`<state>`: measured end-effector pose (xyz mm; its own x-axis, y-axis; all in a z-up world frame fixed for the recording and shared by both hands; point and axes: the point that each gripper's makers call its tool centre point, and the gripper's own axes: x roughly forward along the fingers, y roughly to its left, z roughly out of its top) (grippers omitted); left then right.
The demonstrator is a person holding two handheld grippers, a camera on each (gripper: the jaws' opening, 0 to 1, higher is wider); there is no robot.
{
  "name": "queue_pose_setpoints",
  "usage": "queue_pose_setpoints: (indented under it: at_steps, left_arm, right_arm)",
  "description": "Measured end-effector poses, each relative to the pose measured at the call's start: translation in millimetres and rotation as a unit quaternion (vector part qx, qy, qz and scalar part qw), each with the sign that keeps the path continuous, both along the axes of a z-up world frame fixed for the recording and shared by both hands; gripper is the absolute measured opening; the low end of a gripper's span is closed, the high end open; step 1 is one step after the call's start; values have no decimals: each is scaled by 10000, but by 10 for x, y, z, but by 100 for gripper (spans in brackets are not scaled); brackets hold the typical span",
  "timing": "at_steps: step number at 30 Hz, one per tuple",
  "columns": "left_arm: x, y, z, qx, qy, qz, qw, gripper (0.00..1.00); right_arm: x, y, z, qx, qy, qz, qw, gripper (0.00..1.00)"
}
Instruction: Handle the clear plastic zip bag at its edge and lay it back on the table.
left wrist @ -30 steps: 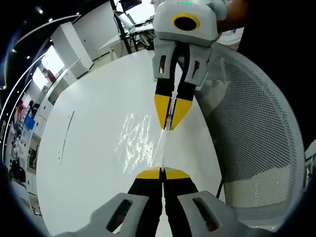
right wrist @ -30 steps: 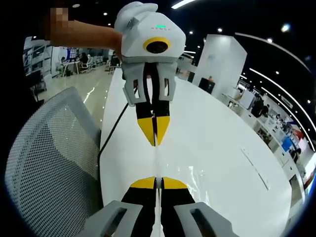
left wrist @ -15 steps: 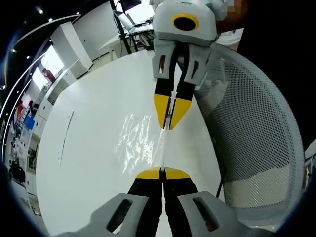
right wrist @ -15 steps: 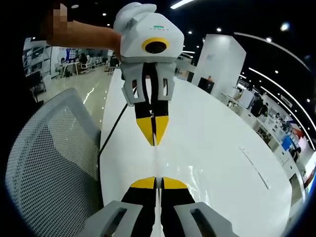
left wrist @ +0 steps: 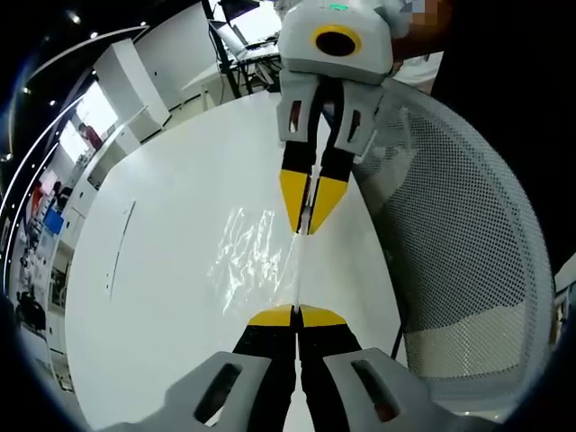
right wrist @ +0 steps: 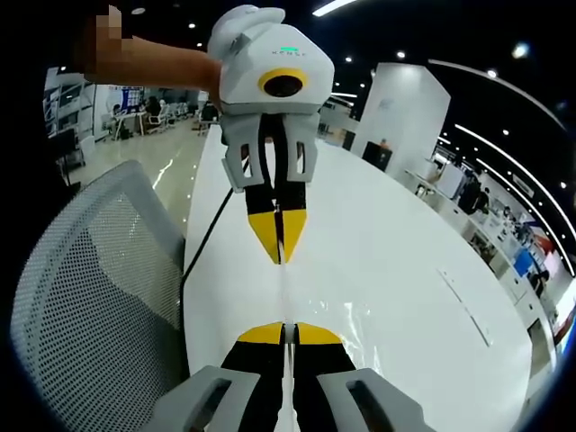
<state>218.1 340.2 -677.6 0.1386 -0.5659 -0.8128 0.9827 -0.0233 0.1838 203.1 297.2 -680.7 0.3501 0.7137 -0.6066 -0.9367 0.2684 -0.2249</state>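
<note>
One clear zip bag (left wrist: 247,256) hangs stretched over the white table (left wrist: 162,270), held up by its top edge. Two grippers face each other, tip toward tip. In the left gripper view, the left gripper (left wrist: 296,312) has its two yellow jaws pressed together on one end of the bag's edge. The right gripper (left wrist: 305,222) pinches the other end with its jaws closed too. One grey mesh chair (left wrist: 468,243) stands just beside the table.

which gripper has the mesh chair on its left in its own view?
The right gripper: the mesh chair is left of its jaws. For the left gripper, it sits right.
</note>
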Motion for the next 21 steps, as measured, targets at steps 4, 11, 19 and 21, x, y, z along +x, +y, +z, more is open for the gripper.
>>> queue_pose_setpoints:
  at_steps: [4, 11, 19, 21]
  left_arm:
    - [-7, -6, 4, -3, -4, 2, 10000, 0]
    - [7, -2, 0, -3, -7, 4, 10000, 0]
    - [21, -6, 4, -10, -18, 14, 10000, 0]
    - [19, -8, 4, -10, -16, 13, 10000, 0]
  right_arm:
    - [-8, -6, 3, -1, 3, -5, 10000, 0]
    - [5, -24, -7, 3, 3, -31, 10000, 0]
    - [13, -59, -8, 0, 9, -73, 10000, 0]
    - [15, -65, -11, 3, 14, -81, 10000, 0]
